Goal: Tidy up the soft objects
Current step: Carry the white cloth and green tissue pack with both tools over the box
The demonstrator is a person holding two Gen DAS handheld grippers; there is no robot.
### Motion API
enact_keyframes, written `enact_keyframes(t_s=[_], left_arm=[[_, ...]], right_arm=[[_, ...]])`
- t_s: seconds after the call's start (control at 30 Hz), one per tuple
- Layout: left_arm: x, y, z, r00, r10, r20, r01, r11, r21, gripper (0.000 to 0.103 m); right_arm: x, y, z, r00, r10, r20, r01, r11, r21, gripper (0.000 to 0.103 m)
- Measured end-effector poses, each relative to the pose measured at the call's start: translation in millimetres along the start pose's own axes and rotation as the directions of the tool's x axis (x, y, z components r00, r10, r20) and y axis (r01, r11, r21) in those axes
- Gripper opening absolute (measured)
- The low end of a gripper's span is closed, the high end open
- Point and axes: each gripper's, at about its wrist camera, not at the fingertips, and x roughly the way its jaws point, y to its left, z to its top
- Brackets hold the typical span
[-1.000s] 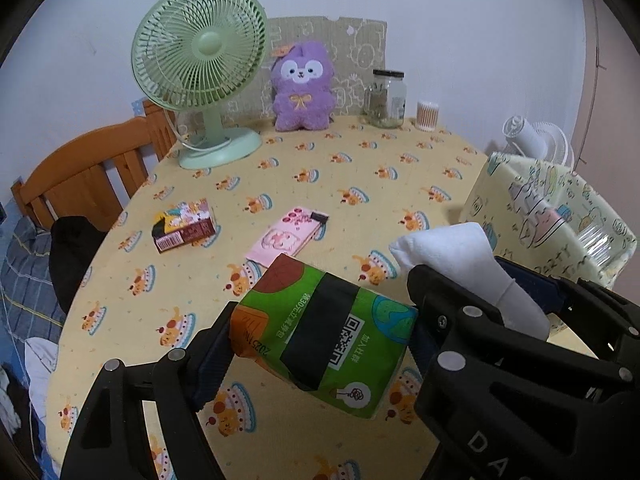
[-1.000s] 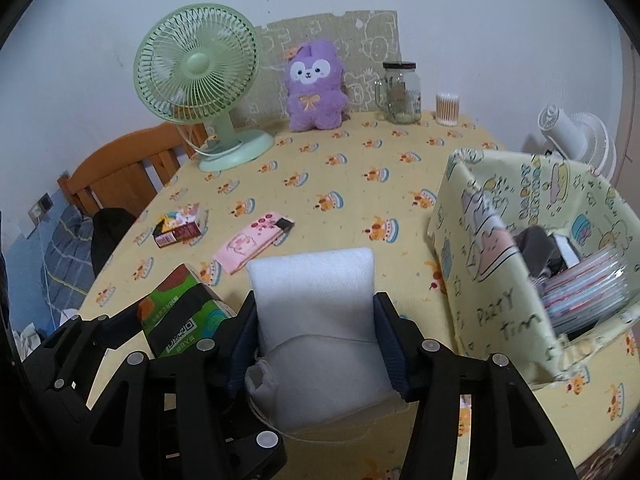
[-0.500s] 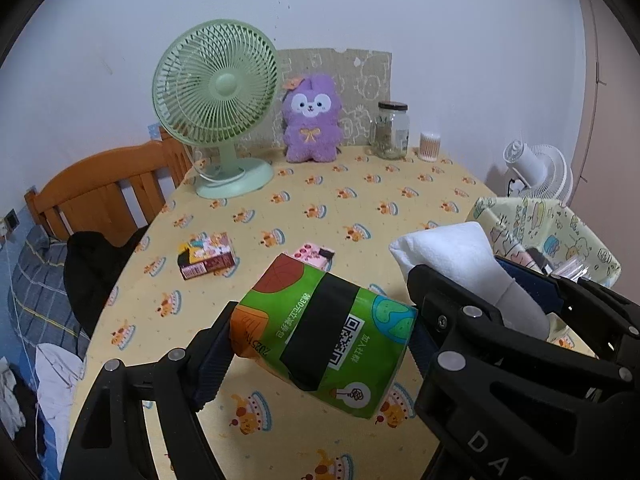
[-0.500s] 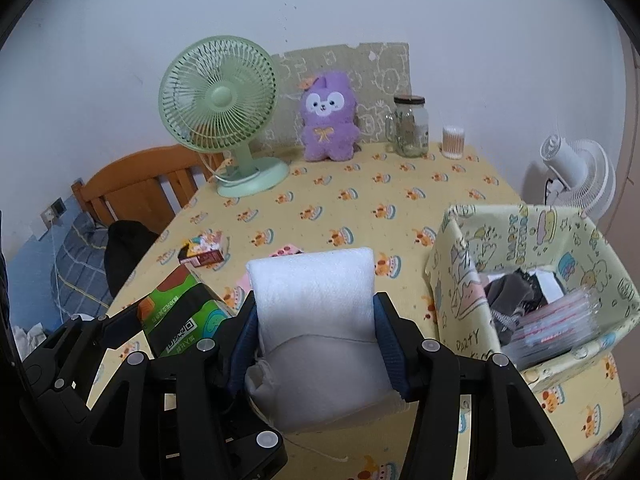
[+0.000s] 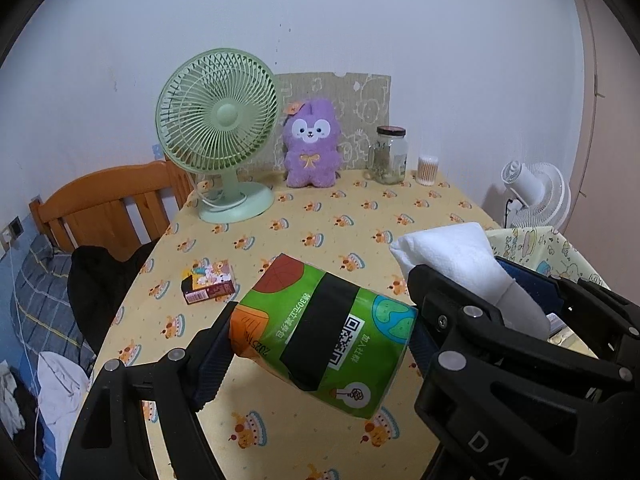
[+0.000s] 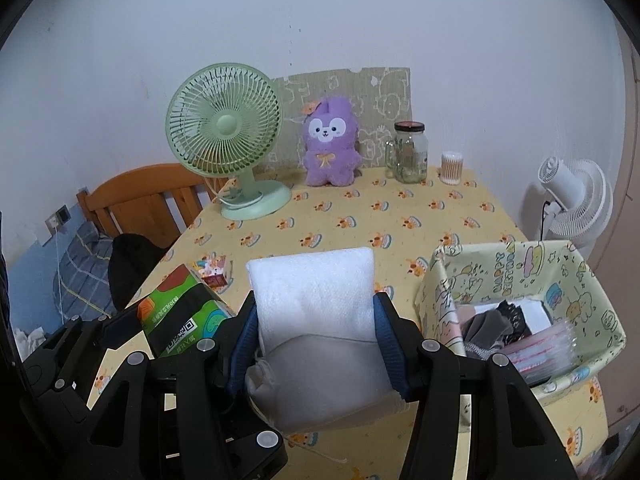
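My left gripper (image 5: pixel 320 340) is shut on a green tissue pack (image 5: pixel 324 332) with a black band and a QR code, held in the air above the yellow tablecloth (image 5: pixel 320 216). My right gripper (image 6: pixel 316 340) is shut on a white soft packet (image 6: pixel 316 304), also lifted off the table. In the right wrist view the tissue pack (image 6: pixel 180 316) shows at the left beside the white packet. In the left wrist view the white packet (image 5: pixel 460 268) sticks up at the right. A patterned fabric basket (image 6: pixel 504 264) with clothes and packets inside stands to the right of my right gripper.
A green desk fan (image 5: pixel 218 136), a purple plush toy (image 5: pixel 312 144), a glass jar (image 5: pixel 390 154) and a cotton swab tub (image 5: pixel 427 170) line the far edge. A small colourful box (image 5: pixel 208 286) lies on the cloth at the left. A wooden chair (image 5: pixel 112 200) and a white fan (image 6: pixel 576 200) flank the table.
Both grippers have risen with their loads, so the table looks lower and farther. The pink packet on the cloth has gone out of sight behind the tissue pack. Both grips are unchanged.
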Motion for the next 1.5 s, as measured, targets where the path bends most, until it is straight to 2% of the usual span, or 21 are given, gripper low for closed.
enact_keyframes(t_s=[0.43,1.5], left_arm=[[-0.9,-30.0,10.7,1.0,0.003,0.022,-0.003,1.0,0.009,0.082],[11.6,-114.4,32.6,0.993,-0.108,0.057,0.104,0.992,0.067,0.082]], right_arm=[[-8.4,-30.4,7.8,1.0,0.004,0.025,-0.004,1.0,0.011,0.058],[-32.0,-111.3,17.6,0.991,-0.109,0.072,0.107,0.994,0.037,0.058]])
